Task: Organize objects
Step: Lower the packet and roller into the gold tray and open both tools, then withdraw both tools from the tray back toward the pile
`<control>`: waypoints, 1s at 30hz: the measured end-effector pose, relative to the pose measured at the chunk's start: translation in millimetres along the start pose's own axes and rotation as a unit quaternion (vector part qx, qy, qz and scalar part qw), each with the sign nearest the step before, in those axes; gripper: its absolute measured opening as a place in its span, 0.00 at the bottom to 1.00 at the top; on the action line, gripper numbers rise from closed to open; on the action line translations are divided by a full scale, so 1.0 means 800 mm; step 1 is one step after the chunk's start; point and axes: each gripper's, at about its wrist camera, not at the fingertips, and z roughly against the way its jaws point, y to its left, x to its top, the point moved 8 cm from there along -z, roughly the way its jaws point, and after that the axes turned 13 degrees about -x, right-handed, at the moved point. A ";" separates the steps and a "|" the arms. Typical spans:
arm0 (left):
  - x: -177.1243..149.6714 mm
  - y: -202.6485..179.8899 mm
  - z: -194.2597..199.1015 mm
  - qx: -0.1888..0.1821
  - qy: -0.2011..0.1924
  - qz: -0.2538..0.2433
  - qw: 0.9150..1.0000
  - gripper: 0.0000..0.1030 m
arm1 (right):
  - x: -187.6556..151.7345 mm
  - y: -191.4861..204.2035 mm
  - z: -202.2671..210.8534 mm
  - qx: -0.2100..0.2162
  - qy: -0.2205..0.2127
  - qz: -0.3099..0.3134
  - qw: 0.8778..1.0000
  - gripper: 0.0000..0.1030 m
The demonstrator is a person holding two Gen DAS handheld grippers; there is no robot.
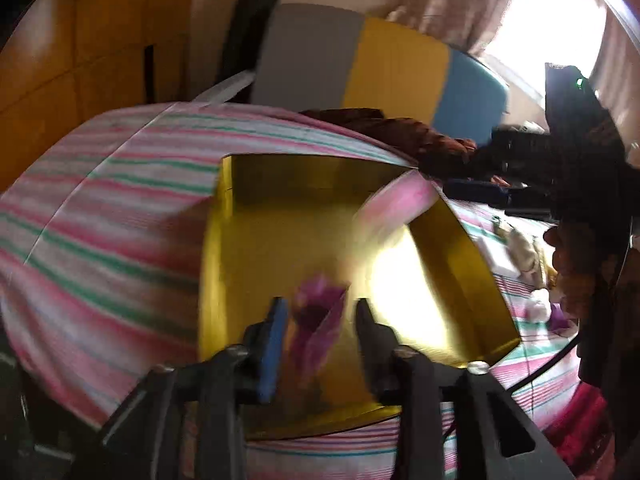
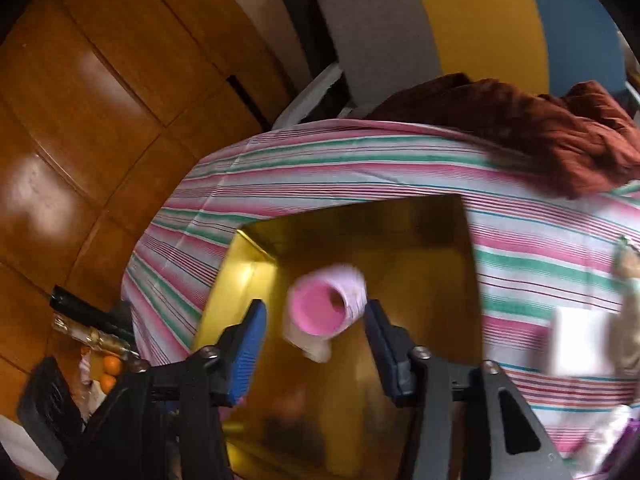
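We are working over a bed (image 2: 360,168) covered in a pink, green and white striped sheet, and on it is sitting a gold box (image 2: 432,240) with a shiny inside, its far wall running near the far edge of the bed where a dark red cloth (image 2: 560,128) is lying. We are looking down into that box with both grippers, so the move now is turning on what is sitting straight ahead of each pair of fingers. In the right wrist view a pink cup (image 2: 324,306) is appearing just past the fingertips, over the box floor near its left wall, its mouth facing us and its long axis running away toward the box's far right corner; it is blurred, so we cannot tell whether it is resting or falling. The right gripper (image 2: 316,332) is standing spread, its pads not touching the cup, so we are judging the cup released. In the left wrist view the left gripper (image 1: 320,336) is likewise standing parted over the box's near edge, with a blurred purple object (image 1: 316,320) between and beyond its fingers; no pad is seeming to press on it, though blur is leaving that uncertain.
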 end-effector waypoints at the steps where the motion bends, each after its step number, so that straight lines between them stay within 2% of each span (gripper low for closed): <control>1: 0.000 0.006 0.004 0.003 -0.006 0.005 1.000 0.55 | 0.002 0.007 -0.001 0.001 -0.002 0.000 1.000 0.53; 2: 0.000 0.011 0.011 0.009 -0.015 0.006 1.000 0.59 | 0.003 0.015 -0.002 -0.003 -0.004 0.001 1.000 0.53; 6: 0.004 0.021 0.031 0.026 -0.039 -0.001 0.999 0.64 | -0.012 0.022 0.006 -0.012 -0.004 0.019 1.000 0.54; 10: 0.014 0.021 0.048 0.049 -0.057 -0.002 0.997 0.67 | -0.043 0.015 0.015 -0.050 -0.007 0.036 0.998 0.57; 15: 0.026 0.005 0.065 0.072 -0.074 -0.020 0.995 0.79 | -0.073 0.001 0.037 -0.094 -0.031 0.050 0.994 0.63; 17: 0.029 -0.002 0.071 0.085 -0.081 -0.027 0.993 0.80 | -0.082 -0.006 0.046 -0.115 -0.042 0.048 0.991 0.64; 25: 0.035 -0.033 0.079 0.092 -0.088 -0.051 0.991 0.83 | -0.098 -0.038 0.081 -0.186 -0.100 0.040 0.977 0.65; 30: 0.036 -0.055 0.072 0.089 -0.079 -0.065 0.991 0.86 | -0.102 -0.050 0.100 -0.208 -0.126 0.033 0.970 0.66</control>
